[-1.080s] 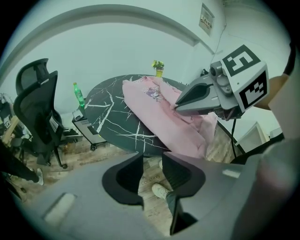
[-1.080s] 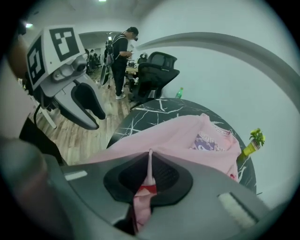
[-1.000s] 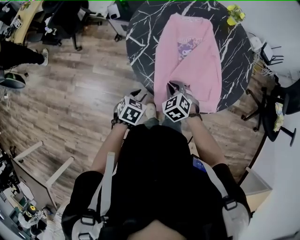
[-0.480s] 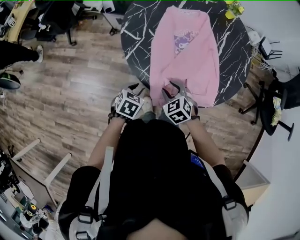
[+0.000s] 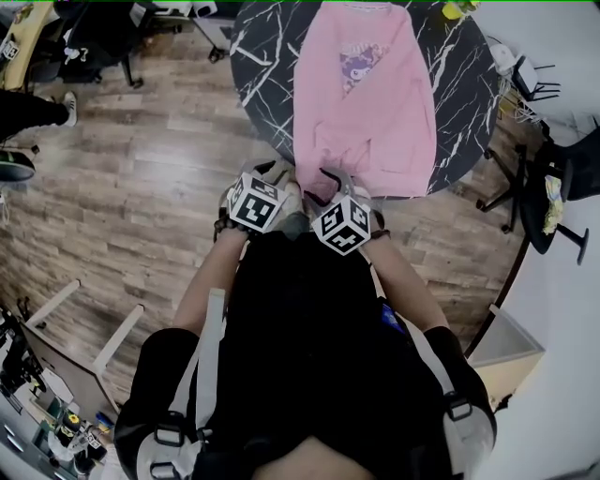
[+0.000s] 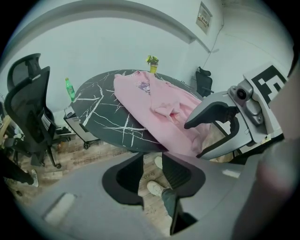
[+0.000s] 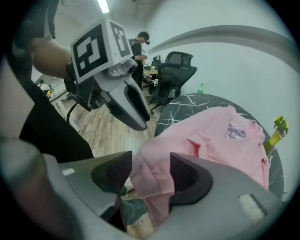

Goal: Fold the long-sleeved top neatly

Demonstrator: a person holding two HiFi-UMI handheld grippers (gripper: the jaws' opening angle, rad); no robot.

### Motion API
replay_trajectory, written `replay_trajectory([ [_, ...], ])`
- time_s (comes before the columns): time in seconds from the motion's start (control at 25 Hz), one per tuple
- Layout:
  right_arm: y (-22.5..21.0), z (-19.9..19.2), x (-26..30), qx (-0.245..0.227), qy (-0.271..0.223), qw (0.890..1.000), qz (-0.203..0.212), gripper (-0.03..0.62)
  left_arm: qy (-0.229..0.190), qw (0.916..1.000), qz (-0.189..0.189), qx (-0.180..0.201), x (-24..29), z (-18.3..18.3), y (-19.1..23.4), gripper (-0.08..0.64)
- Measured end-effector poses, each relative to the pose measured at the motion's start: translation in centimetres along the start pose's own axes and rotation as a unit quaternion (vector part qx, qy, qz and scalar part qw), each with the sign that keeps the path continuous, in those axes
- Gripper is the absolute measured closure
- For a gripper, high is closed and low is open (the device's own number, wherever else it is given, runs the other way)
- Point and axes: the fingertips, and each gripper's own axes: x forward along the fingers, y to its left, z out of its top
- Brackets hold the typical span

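The pink long-sleeved top (image 5: pixel 370 94) lies spread on the round black marble table (image 5: pixel 262 56), its hem hanging over the near edge. My right gripper (image 5: pixel 333 180) hovers at that hem. Its jaws are opening, and in the right gripper view a fold of the pink top (image 7: pixel 220 136) shows between them (image 7: pixel 151 173) without the pads pressing on it. My left gripper (image 5: pixel 275 173) hangs beside it, just off the table's near edge. Its jaws (image 6: pixel 152 165) stand apart over the floor and a shoe, with nothing between them. The left gripper view shows the top (image 6: pixel 154 101) with a sleeve folded inward.
A yellow potted plant (image 5: pixel 455 9) stands at the table's far edge and a green bottle (image 6: pixel 69 89) beyond the table. Office chairs (image 6: pixel 28 103) stand to the left, another black chair (image 5: pixel 562 187) to the right. A person (image 7: pixel 139 47) stands far back. Wood floor (image 5: pixel 141 187) surrounds the table.
The right gripper's jaws have come apart and let go of the pink hem, and the gripper has drawn back and leftward along the table's near edge. The left gripper has stayed put.
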Motion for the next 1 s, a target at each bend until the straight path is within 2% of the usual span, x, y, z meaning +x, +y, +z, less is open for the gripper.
replay_trajectory([
  [0.16,1.7,-0.3,1.1,-0.029,0.016,0.999,0.005,0.326,0.005,0.9999,0.001,-0.009,-0.3,-1.3,-0.1,0.423],
  [0.36,2.5,-0.9,2.1,-0.040,0.033,0.999,0.007,0.283,0.006,0.9997,-0.002,-0.022,-0.5,-2.8,-0.4,0.423],
  [0.48,2.5,-2.2,2.8,-0.078,0.063,0.995,-0.019,0.265,0.005,0.9996,-0.003,-0.027,-0.7,-3.7,-0.8,0.423],
  [0.6,1.9,-3.1,3.3,-0.130,0.089,0.986,-0.059,0.272,0.006,0.9995,-0.003,-0.032,-0.8,-4.4,-1.0,0.423],
  [0.64,1.9,-2.9,3.3,-0.138,0.085,0.985,-0.063,0.284,0.006,0.9994,-0.003,-0.032,-0.8,-4.7,-1.0,0.423],
  [0.8,1.4,-1.0,2.3,-0.127,0.046,0.988,-0.077,0.414,0.004,0.9993,0.001,-0.037,-1.1,-5.4,-0.9,0.424],
  [1.0,0.5,2.2,0.6,-0.092,-0.003,0.992,-0.087,0.479,-0.002,0.9991,0.004,-0.043,-1.9,-5.5,-1.1,0.425],
])
